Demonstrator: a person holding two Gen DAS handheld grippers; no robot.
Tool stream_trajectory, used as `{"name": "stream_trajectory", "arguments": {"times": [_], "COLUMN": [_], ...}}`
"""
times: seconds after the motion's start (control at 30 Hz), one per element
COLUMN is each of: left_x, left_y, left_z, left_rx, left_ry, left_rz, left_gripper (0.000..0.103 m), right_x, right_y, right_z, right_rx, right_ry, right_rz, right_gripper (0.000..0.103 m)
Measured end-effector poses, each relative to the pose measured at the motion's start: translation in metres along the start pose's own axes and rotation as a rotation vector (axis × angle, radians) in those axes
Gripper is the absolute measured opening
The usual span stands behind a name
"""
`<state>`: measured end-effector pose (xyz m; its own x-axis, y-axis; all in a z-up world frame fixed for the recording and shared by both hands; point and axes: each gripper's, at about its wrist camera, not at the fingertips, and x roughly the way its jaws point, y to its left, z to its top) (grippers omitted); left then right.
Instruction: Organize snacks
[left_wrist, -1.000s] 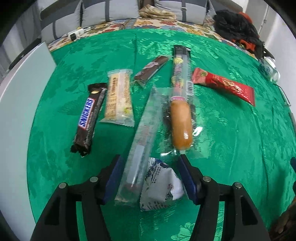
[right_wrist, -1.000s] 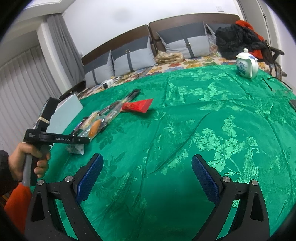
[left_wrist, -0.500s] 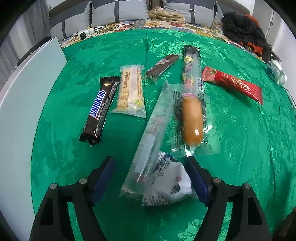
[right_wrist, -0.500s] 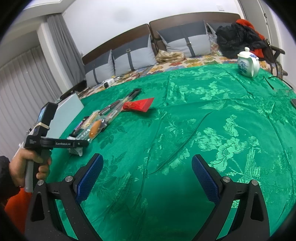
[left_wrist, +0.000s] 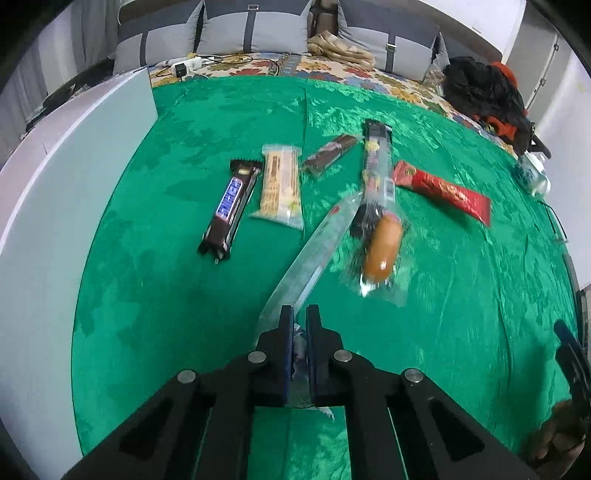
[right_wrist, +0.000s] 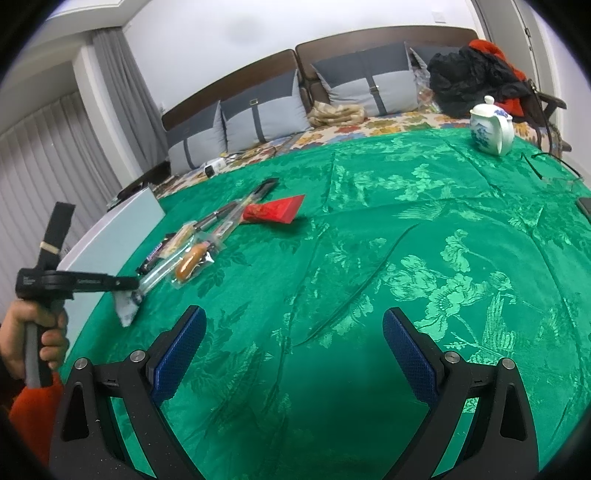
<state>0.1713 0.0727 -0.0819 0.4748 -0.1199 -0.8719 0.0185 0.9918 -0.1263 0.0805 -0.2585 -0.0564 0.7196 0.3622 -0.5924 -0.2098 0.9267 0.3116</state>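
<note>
Snacks on the green cloth (left_wrist: 155, 280), as I count them from the left wrist camera: seven. One Snickers bar (left_wrist: 229, 206), one pale wafer pack (left_wrist: 279, 186), one small dark bar (left_wrist: 330, 155), one long clear stick pack with a black end (left_wrist: 377, 162), one red sachet (left_wrist: 443, 192), one clear-wrapped sausage (left_wrist: 382, 245), and one long clear sleeve (left_wrist: 314, 254) running back toward my left gripper (left_wrist: 298, 314).

That gripper's two jaws are drawn in narrow. Its blue pads (left_wrist: 286, 332) pinch the near end of the clear sleeve, and a white-and-blue packet (right_wrist: 127, 308) is caught there too; from the right wrist camera that packet hangs off the cloth under the left gripper's tip, so with it the count is eight. The sleeve's far end lies by the sausage.

My right gripper (right_wrist: 293, 350) stands with both jaws wide, holding nothing, over bare cloth well apart from the snacks.

One teapot (right_wrist: 491, 127) sits at the far right, and one white board (left_wrist: 48, 221) lies along the cloth's left edge.
</note>
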Motion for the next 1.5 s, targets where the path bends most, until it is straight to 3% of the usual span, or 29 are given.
{"name": "stream_trajectory", "arguments": {"times": [0.33,0.37,0.43,0.47,0.5,0.53,0.77,0.9,1.0,1.13,1.17,1.2,1.23,1.27,1.4,1.5], "left_x": [-0.013,-0.013,-0.014,-0.016,-0.020,-0.024,-0.019,0.002,0.018,0.041,0.049,0.049,0.050,0.051,0.051,0.039], "left_y": [0.008,0.010,0.013,0.013,0.014,0.013,0.011,0.015,0.004,-0.021,-0.026,-0.028,-0.029,-0.030,-0.035,-0.026], "left_z": [-0.011,-0.010,-0.009,-0.010,-0.010,-0.010,0.006,0.020,0.021,0.027,0.028,0.031,0.034,0.037,0.035,0.032], "left_rx": [0.051,0.048,0.042,0.040,0.040,0.045,0.083,0.057,0.124,0.245,0.258,0.249,0.237,0.225,0.254,0.198], "left_ry": [0.015,0.016,0.012,-0.001,-0.027,-0.053,-0.040,0.013,0.050,0.105,0.133,0.122,0.138,0.148,0.144,0.111], "left_rz": [-0.039,-0.039,-0.036,-0.028,-0.018,-0.012,-0.020,-0.034,-0.025,0.045,0.065,0.052,0.039,0.036,0.057,0.031], "left_gripper": [0.009,0.015,0.041,0.066,0.079,0.080,0.080,0.067,0.064,0.064,0.059,0.041,0.037,0.021,0.017,0.017], "right_x": [-0.002,-0.002,-0.002,-0.002,-0.002,-0.002,-0.004,-0.002,0.000,0.004,0.005,0.004,0.004,0.003,0.003,0.002], "right_y": [0.000,0.000,0.000,0.000,0.000,-0.001,-0.006,-0.005,-0.003,-0.002,-0.001,0.000,0.000,0.000,-0.003,-0.006], "right_z": [0.000,0.000,0.000,0.000,0.000,0.000,0.001,0.000,-0.002,-0.004,-0.004,-0.004,-0.004,-0.003,-0.002,-0.001], "right_rx": [0.001,-0.001,-0.003,-0.003,-0.002,0.001,0.023,0.022,0.011,0.005,0.003,0.001,-0.002,-0.006,0.005,0.018], "right_ry": [0.003,0.003,0.002,0.001,0.001,0.000,-0.005,0.004,0.010,0.027,0.029,0.028,0.025,0.021,0.019,0.018], "right_rz": [0.001,0.001,0.001,0.001,0.001,0.000,-0.002,-0.006,-0.008,-0.008,-0.008,-0.008,-0.008,-0.008,-0.008,-0.008], "right_gripper": [0.098,0.098,0.098,0.098,0.098,0.098,0.098,0.098,0.098,0.098,0.098,0.098,0.098,0.098,0.098,0.098]}}
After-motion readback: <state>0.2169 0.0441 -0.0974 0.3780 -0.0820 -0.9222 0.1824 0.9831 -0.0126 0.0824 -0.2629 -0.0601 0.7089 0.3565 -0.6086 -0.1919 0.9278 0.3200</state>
